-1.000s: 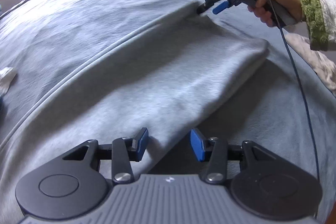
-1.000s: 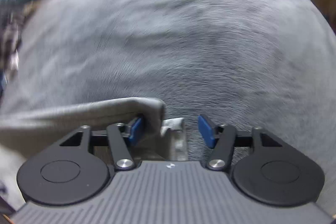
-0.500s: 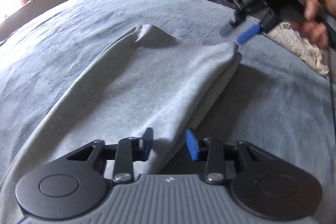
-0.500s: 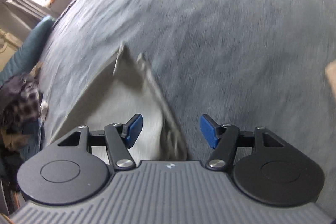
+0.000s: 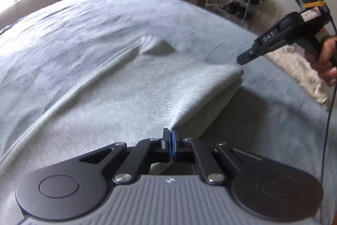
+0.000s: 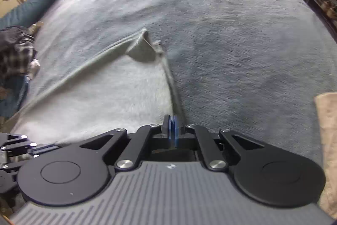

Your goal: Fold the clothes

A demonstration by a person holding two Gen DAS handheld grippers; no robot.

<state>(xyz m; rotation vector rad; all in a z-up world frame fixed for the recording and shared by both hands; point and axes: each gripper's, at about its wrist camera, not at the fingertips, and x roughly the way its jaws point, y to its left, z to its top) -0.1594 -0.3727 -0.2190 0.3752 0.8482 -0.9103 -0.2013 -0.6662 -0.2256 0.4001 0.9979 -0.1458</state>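
Both grippers are pinched shut on the same pale grey garment [image 5: 130,94], which lies folded on a bed covered with a blue-grey blanket [image 5: 88,20]. Left gripper [image 5: 171,136] has its blue pads pressed together on a raised ridge of the cloth at the near edge, and the fabric fans out ahead of it toward a small peaked corner at the far end. To the right of that grip the folded edge shows stacked layers and casts a shadow on the blanket. Right gripper [image 6: 173,125] is likewise closed, its pads clamped on the garment's right-hand border, with the light cloth spreading ahead and to its left and the hem running forward to a turned-up corner. In the left wrist view the right gripper [image 5: 242,60] comes in from the upper right, held by a hand [image 5: 324,60], its tip at the garment's far right corner. A beige cloth [image 6: 328,140] lies on the blanket to the right of the right gripper, and dark checked clothes [image 6: 14,52] sit far to its left beside a teal pillow [image 6: 31,7].
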